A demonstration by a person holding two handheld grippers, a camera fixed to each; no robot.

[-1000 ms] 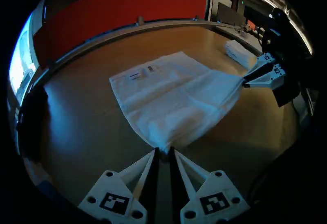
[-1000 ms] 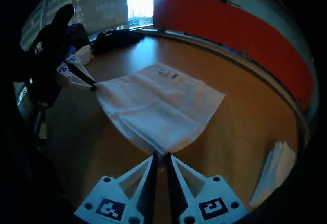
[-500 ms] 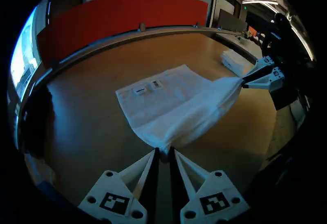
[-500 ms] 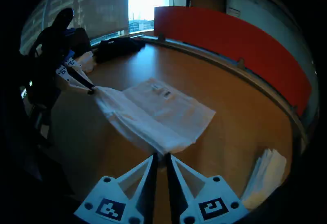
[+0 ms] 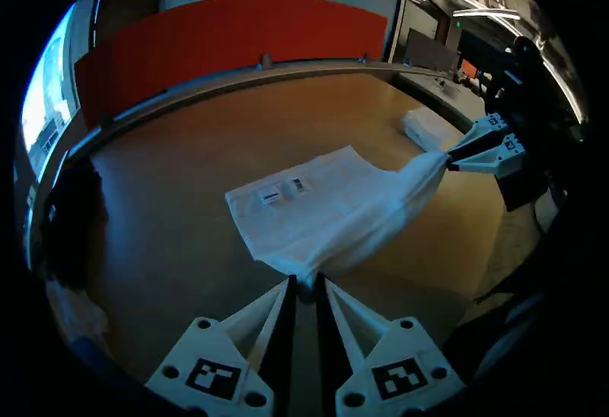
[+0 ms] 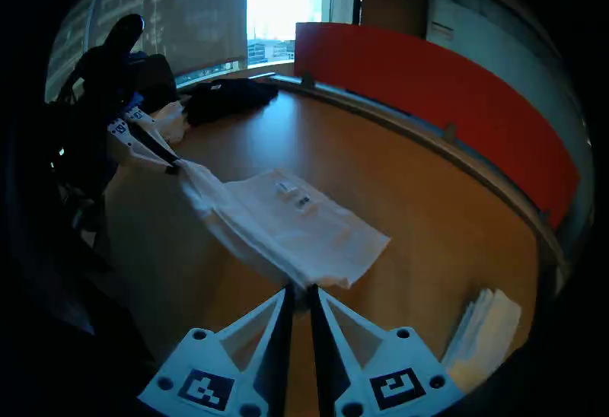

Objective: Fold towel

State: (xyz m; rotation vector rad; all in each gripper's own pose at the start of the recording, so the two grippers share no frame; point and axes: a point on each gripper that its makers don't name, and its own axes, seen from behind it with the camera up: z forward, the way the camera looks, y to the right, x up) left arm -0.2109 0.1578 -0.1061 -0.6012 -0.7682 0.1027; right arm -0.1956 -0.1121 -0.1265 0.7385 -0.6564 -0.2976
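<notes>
The wooden desk point(image 5: 190, 158) had dropped further below both cameras over the last second, and more of it showed around the cloth. The white towel point(image 5: 327, 211) had changed most. Its near edge had been raised higher and drawn taut between the two grippers, while the far part lay flat on the desk, so less of it rested there than before. I judged the fold to be under way, with the lifted edge ready to be carried over toward the far edge.

The left gripper point(image 5: 304, 284) had its jaws closed on one near corner. The right gripper point(image 6: 299, 289) had its jaws closed on the other, and each stayed clamped through the lift.

A stack of folded towels point(image 6: 483, 329) sat well apart at the desk's edge, undisturbed.

The pinched corners themselves were tucked between the fingertips and could not be seen properly. The person holding the grippers was only a dark shape. A dark bundle point(image 6: 228, 97) near the window was too dim to identify. The two small labels point(image 5: 282, 190) on the towel were too small to make out.
</notes>
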